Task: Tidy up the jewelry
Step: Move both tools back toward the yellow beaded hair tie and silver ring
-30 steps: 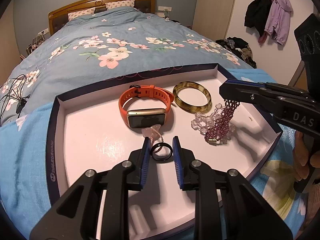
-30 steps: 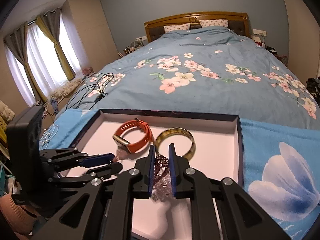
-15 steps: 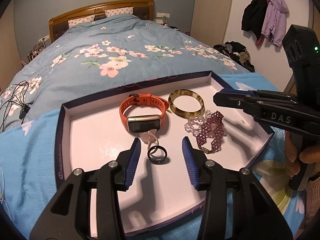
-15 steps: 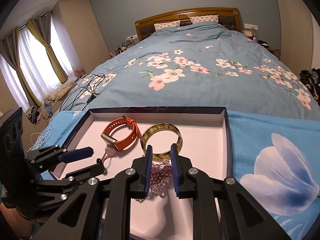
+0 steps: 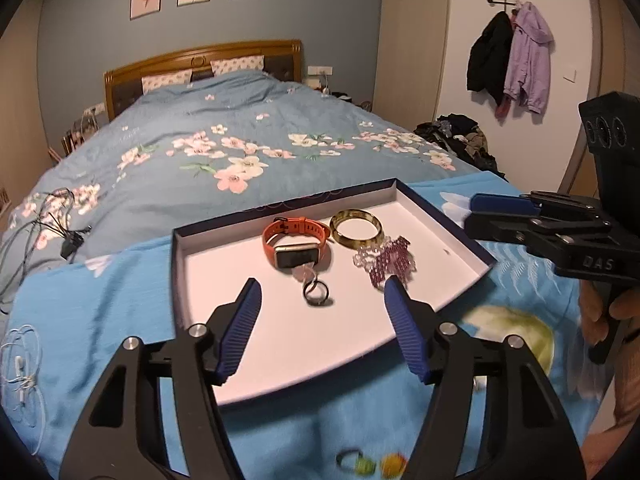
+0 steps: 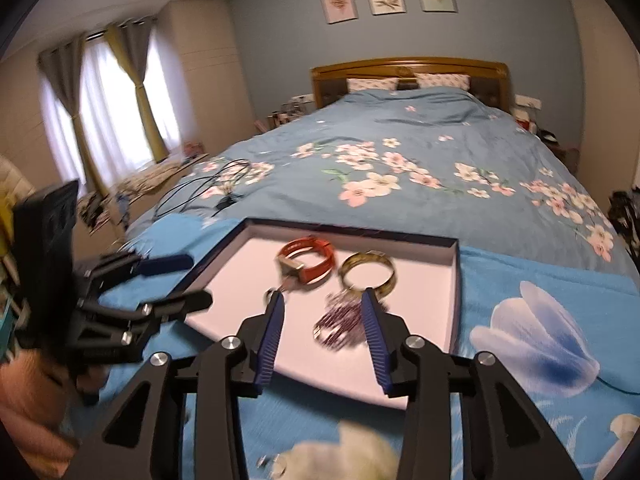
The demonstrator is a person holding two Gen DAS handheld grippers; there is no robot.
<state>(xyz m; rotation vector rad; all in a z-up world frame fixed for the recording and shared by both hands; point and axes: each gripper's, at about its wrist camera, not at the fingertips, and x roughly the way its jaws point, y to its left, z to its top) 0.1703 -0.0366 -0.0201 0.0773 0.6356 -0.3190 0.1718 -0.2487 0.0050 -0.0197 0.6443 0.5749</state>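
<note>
A shallow tray with a white floor and dark blue rim lies on a blue floral cloth on the bed. In it are an orange watch, a yellow-brown bangle, a purple bead bracelet beside clear beads, and a black ring. My left gripper hovers above the tray's near edge, its jaws opening with nothing between the pads. My right gripper is also back from the tray with jaws opening and empty, and the purple bracelet lies on the tray floor beyond it. The watch and bangle lie further in.
Black cables lie on the flowered duvet at the left. White earphones rest on the cloth at the near left. Small blurred coloured pieces sit on the cloth in front of the tray. A person's hand holds the right gripper's handle.
The left gripper let go of the black ring and the right gripper let go of the purple bracelet, which now lies in the tray. Both pulled back and up, jaws widening.
</note>
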